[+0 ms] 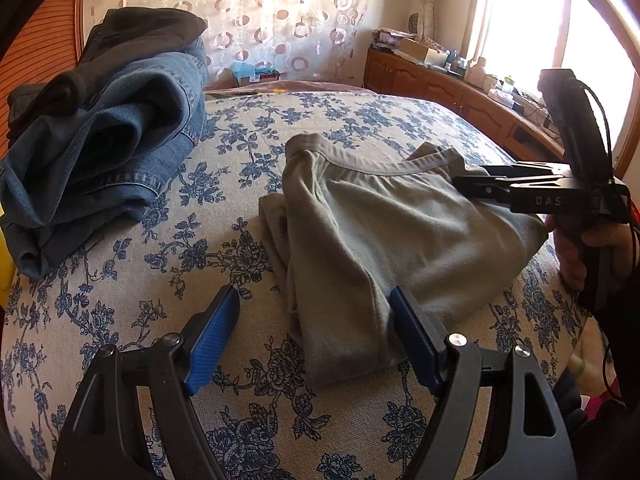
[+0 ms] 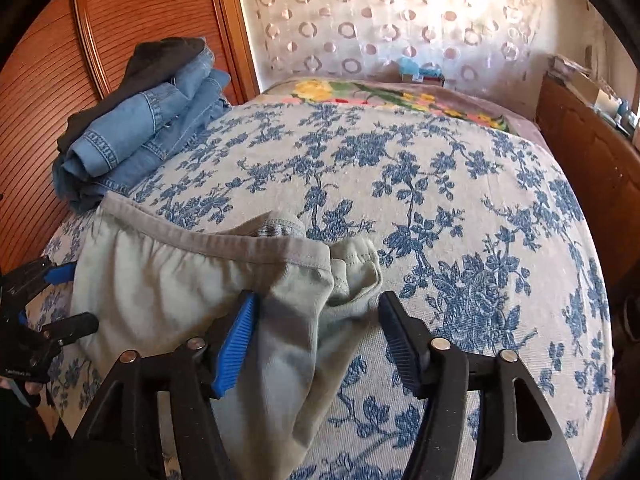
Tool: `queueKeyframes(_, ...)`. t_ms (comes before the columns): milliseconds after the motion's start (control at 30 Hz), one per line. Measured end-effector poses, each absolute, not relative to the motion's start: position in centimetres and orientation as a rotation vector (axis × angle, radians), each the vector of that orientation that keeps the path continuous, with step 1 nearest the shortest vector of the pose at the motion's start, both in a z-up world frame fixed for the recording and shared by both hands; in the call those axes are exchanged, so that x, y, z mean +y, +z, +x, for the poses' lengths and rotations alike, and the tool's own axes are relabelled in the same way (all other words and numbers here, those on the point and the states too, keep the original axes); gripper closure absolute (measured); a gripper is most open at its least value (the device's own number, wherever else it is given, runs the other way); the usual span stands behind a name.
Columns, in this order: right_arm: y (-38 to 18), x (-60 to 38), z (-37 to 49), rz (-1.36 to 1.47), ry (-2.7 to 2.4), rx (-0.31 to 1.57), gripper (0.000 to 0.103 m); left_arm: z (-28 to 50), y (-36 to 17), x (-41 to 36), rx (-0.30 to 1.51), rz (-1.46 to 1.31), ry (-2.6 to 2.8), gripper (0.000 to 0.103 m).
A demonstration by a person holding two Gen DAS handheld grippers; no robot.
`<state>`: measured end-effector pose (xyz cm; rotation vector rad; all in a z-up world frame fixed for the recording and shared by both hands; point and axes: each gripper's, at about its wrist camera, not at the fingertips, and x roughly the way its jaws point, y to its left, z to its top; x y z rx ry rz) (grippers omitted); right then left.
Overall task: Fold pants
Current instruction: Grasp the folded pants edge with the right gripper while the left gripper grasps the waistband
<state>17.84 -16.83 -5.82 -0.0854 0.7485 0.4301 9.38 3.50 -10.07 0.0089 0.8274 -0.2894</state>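
Grey-green pants [image 1: 380, 232] lie folded into a compact bundle on the floral bedspread [image 1: 224, 200], waistband at the far side. My left gripper [image 1: 316, 340] is open, its blue pads astride the bundle's near left corner, holding nothing. My right gripper [image 2: 316, 344] is open over the bundle's right end [image 2: 280, 320], a fold of the pants between its jaws but not clamped. In the left wrist view the right gripper [image 1: 464, 182] reaches in from the right over the waistband. In the right wrist view the left gripper [image 2: 76, 296] shows at the left edge.
A pile of folded blue jeans and dark clothes [image 1: 104, 128] sits at the bed's far left, also in the right wrist view [image 2: 144, 120]. A wooden headboard [image 2: 80, 80] is on the left. A wooden cabinet [image 1: 460, 92] runs along the right wall under the window.
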Motion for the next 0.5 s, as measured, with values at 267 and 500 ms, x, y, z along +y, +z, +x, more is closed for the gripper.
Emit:
queueKeyframes(267, -6.1, -16.1, 17.9, -0.126, 0.430, 0.749, 0.028, 10.9, -9.0, 3.4, 0.885, 0.005, -0.302, 0.025)
queueKeyframes(500, -6.2, -16.1, 17.8, -0.138, 0.430, 0.747, 0.027, 13.4, -8.2, 3.0, 0.858, 0.028, -0.292, 0.027)
